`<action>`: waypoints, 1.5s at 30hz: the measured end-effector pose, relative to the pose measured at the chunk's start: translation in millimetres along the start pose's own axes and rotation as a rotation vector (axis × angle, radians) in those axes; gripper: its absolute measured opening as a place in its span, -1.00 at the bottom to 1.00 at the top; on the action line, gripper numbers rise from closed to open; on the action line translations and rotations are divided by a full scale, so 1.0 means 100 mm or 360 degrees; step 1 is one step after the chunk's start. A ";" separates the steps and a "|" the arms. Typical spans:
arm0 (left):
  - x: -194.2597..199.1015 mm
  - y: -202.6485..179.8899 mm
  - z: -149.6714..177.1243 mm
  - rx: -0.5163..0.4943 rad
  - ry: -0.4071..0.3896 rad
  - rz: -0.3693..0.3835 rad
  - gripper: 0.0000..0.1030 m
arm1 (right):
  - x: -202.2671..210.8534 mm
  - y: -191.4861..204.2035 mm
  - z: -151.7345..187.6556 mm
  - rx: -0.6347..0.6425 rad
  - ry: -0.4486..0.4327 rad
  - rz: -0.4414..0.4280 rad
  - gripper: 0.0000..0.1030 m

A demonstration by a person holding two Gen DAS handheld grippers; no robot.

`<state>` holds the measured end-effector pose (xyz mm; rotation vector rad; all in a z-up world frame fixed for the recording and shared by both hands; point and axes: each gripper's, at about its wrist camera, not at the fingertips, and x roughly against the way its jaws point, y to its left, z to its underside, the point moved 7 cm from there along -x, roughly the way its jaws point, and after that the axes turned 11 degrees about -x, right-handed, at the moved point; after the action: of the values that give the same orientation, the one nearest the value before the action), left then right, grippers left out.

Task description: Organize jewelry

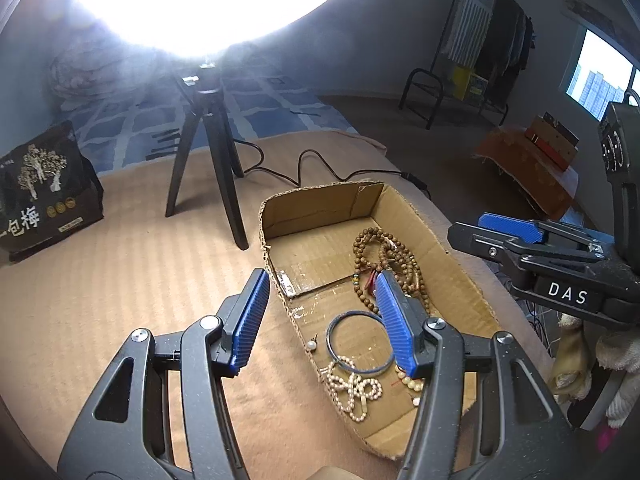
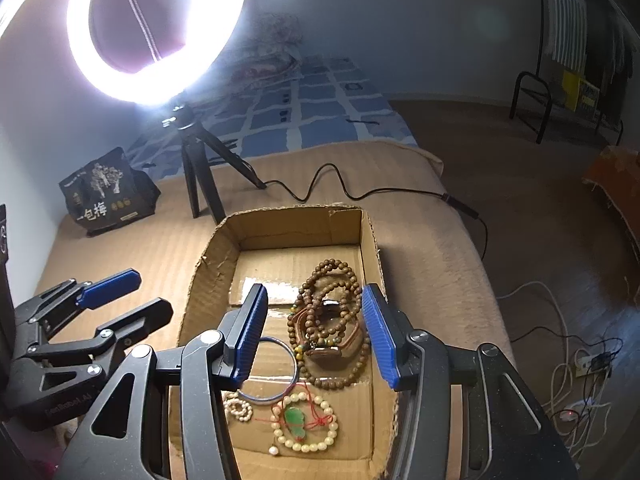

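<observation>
An open cardboard box [image 1: 404, 216] [image 2: 372, 248] lies on a tan blanket. Inside are brown wooden bead strands [image 1: 384, 248] [image 2: 332, 280], a thin blue bangle [image 1: 327, 334] [image 2: 297, 368], a pearl strand [image 1: 352, 388] [image 2: 238, 406], a cream bead bracelet with a green pendant [image 2: 296, 420] and a loose pearl [image 1: 311, 345] [image 2: 273, 450]. My left gripper [image 1: 324, 320] hovers over the box's left wall, open, nothing between its blue pads. Open too, my right gripper [image 2: 316, 332] hangs above the wooden beads and bangle, touching none. Each gripper shows at the edge of the other's view.
A lit ring light [image 2: 156, 28] on a black tripod [image 1: 208, 152] stands behind the box, its cable [image 1: 304, 160] trailing right. A black snack bag [image 1: 44, 192] sits at the far left. The blanket's edge drops to the floor on the right, where cords [image 2: 580, 380] lie.
</observation>
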<state>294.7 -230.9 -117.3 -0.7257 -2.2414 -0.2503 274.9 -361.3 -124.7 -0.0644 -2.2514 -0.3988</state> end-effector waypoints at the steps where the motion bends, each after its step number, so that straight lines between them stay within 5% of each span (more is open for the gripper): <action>1: 0.04 0.00 0.00 -0.0001 -0.0005 -0.0003 0.11 | 0.03 0.01 0.01 0.0001 0.0000 -0.0002 -0.07; 26: 1.44 -0.32 0.30 -0.0136 -0.0189 -0.0101 0.11 | 1.11 0.22 0.38 0.0087 -0.0167 0.0126 0.35; 45: 2.28 -0.22 0.82 -0.0042 -0.0246 -0.0198 0.58 | 1.70 0.43 0.75 0.0113 -0.0330 0.0158 0.55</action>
<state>105.5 -120.9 -10.4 -0.6395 -2.4383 -0.2937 116.3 -311.9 -30.8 -0.1873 -2.4527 -0.2684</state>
